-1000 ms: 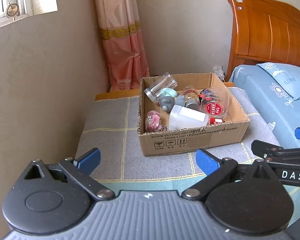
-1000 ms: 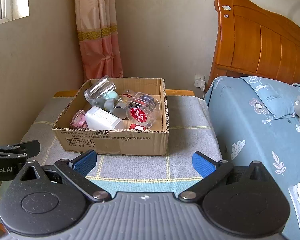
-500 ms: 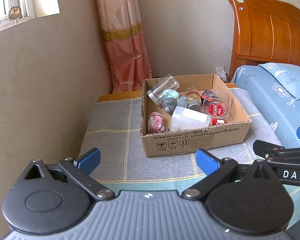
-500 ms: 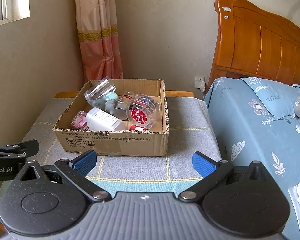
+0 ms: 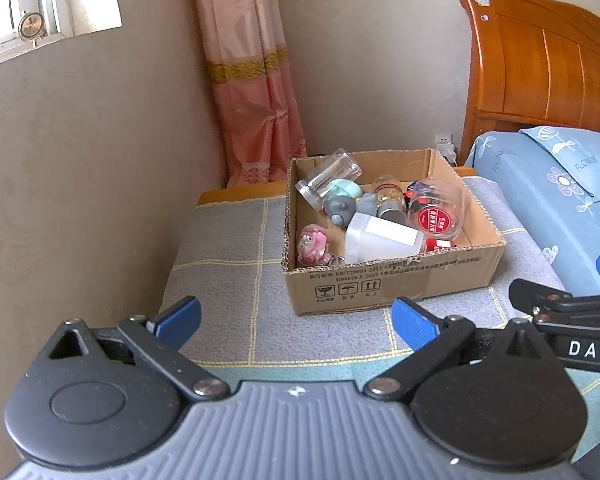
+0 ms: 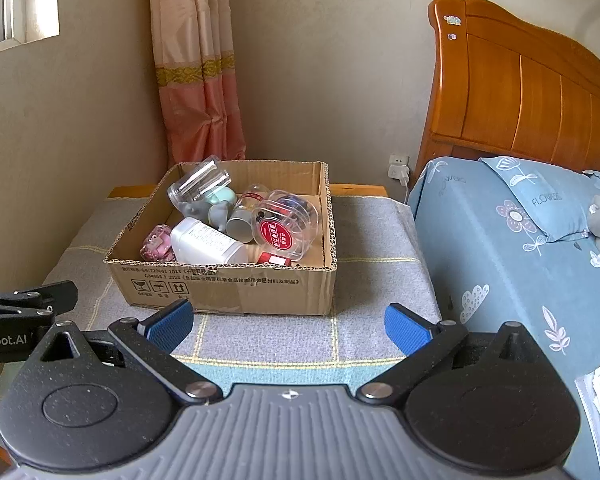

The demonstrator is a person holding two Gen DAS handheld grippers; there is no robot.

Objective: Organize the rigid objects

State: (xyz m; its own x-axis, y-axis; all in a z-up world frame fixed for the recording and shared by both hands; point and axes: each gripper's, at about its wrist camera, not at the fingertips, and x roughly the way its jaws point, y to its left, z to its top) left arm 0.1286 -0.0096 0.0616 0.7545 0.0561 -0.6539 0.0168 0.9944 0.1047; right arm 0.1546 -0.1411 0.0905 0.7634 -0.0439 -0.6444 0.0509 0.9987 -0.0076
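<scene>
Left wrist view: the left gripper has its fingers wide apart with nothing between them, and the cardboard box stands on the grey checked surface just ahead of the fingertips, toward the right finger. Inside lie a white bottle, a red-lidded clear jar, a clear tumbler and a pink toy. Right wrist view: the right gripper likewise spreads its fingers, holding nothing, with the box ahead toward its left finger and the bed off to the right.
</scene>
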